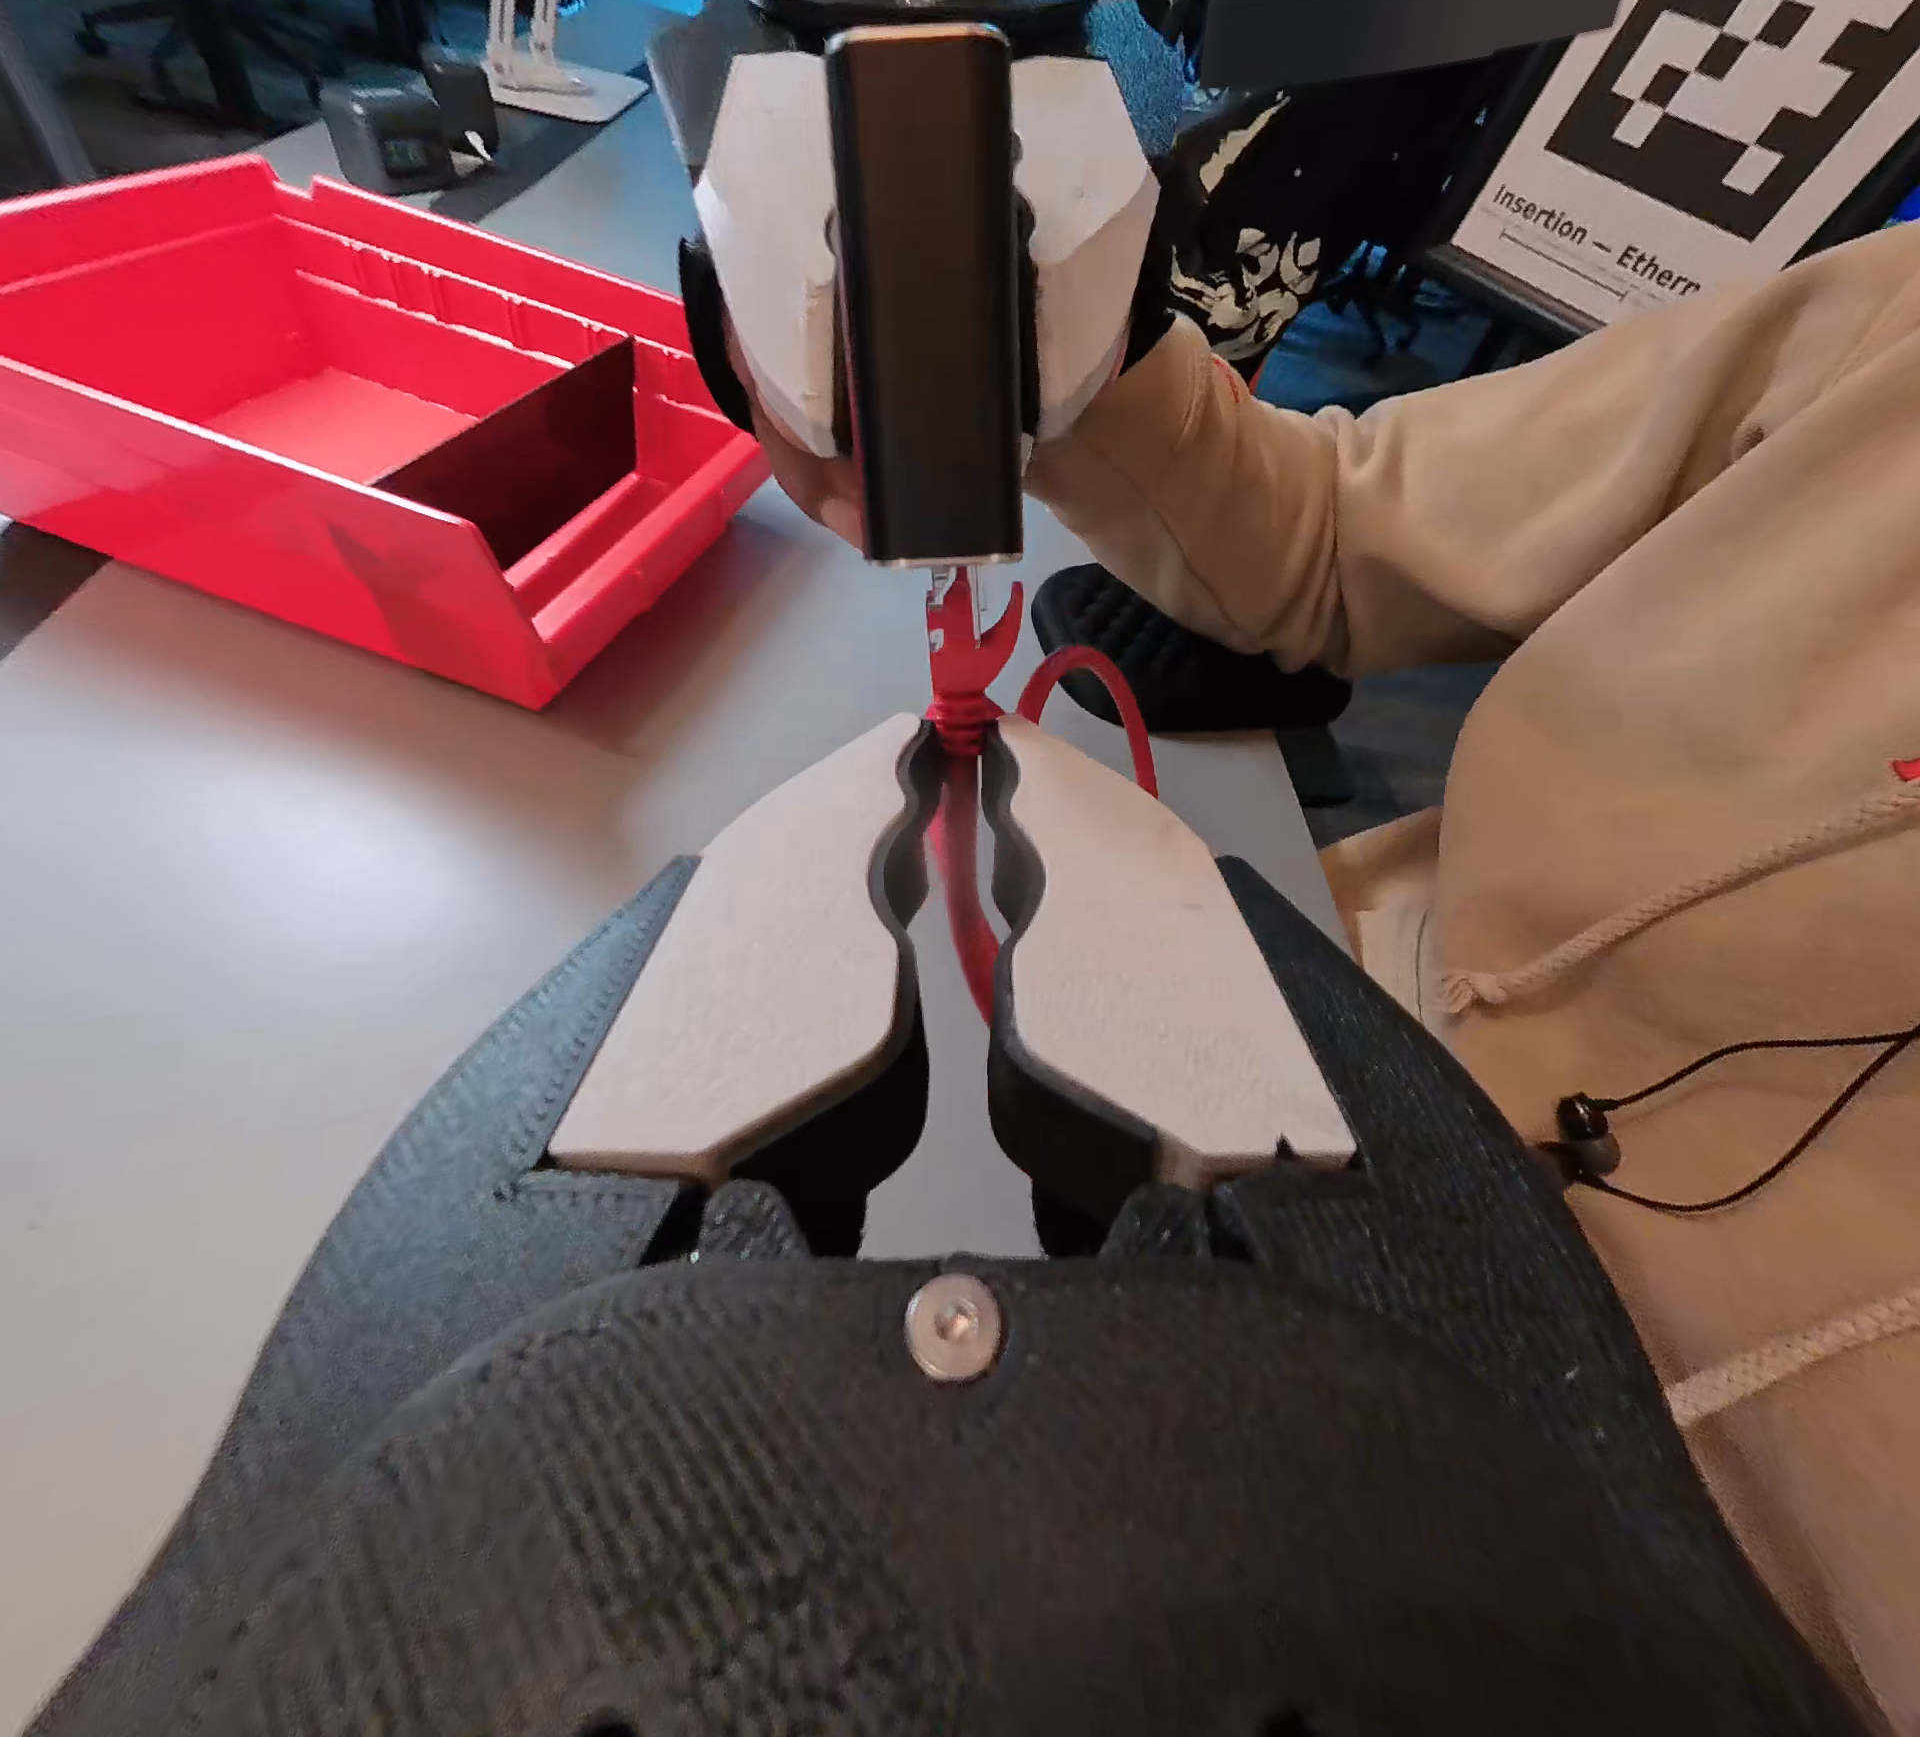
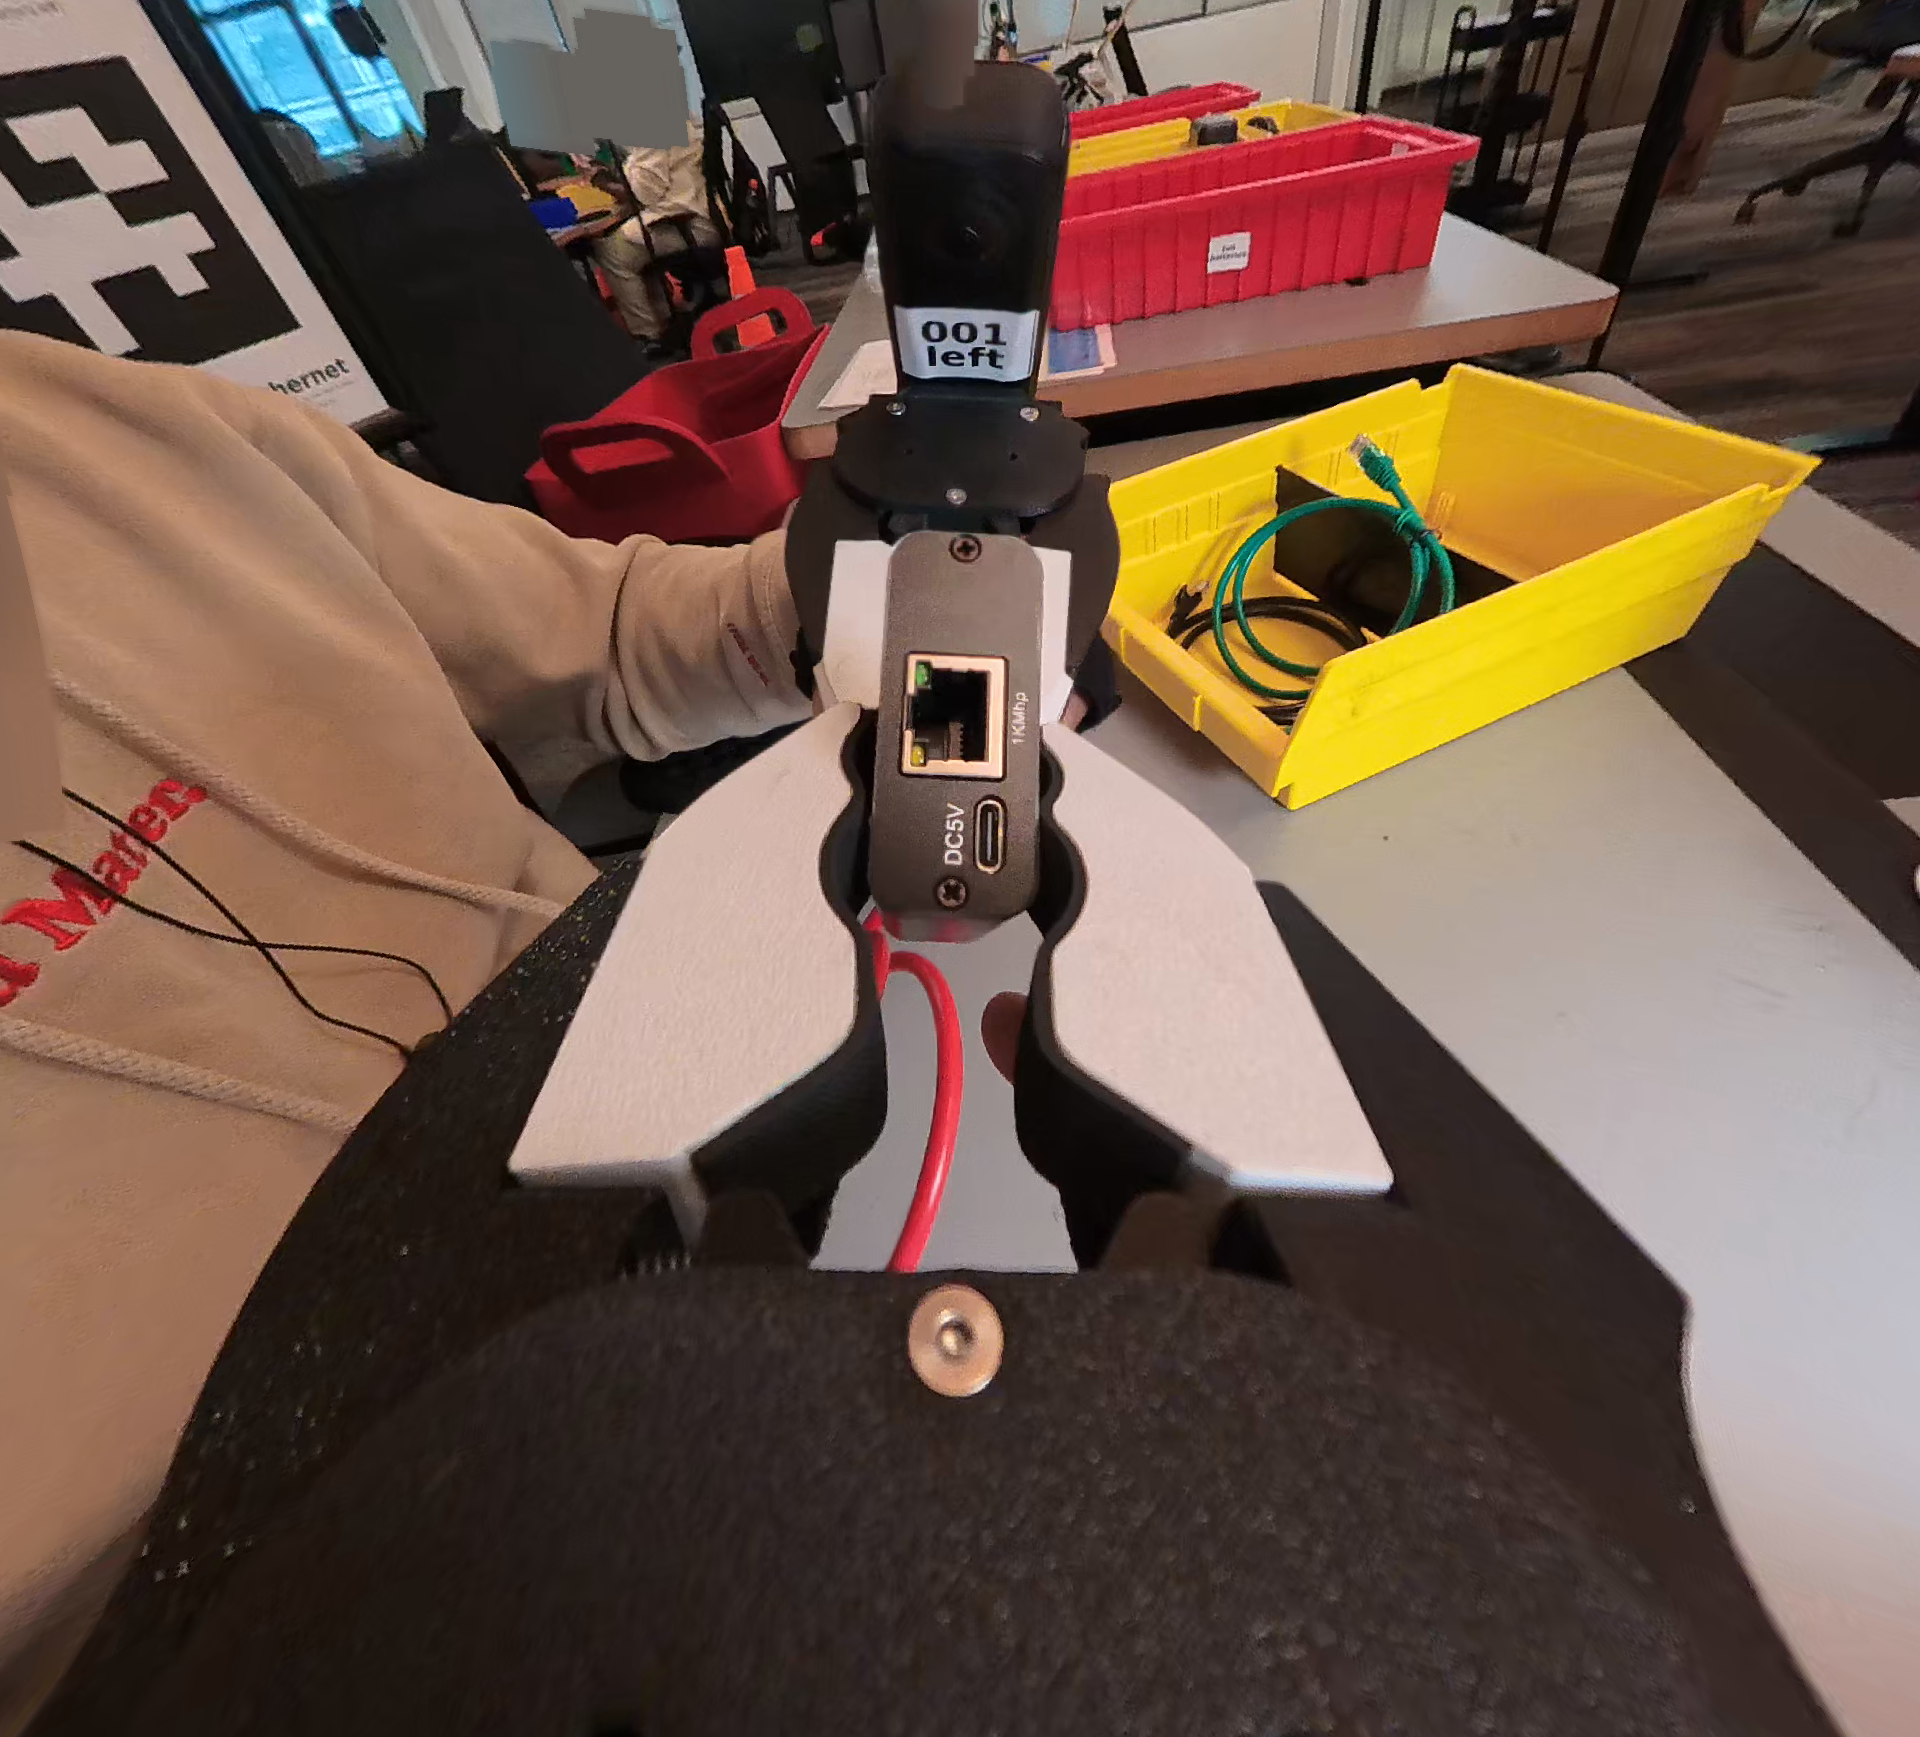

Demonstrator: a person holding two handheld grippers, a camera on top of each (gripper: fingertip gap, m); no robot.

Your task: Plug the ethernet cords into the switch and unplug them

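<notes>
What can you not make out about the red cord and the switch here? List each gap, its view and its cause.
- Left wrist view: whether the red cord's plug is seated; the switch shows only its side, so the port is hidden.
- Right wrist view: plug hidden behind the switch.
- Right wrist view: the cord runs under the gripper body; its far end is unseen.

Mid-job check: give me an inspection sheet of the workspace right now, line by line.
Surface: grey table, mostly bare.
Job's things: switch held upright; red cord's plug at its lower end, seating unclear.
Clutter: red bin, empty; yellow bin.
Grippers: left claw shut on red cord; right claw shut on switch.
Cables: red cord loops back; green cable and black cable coiled in yellow bin.
Surroundings: marker board, office furniture.
</notes>
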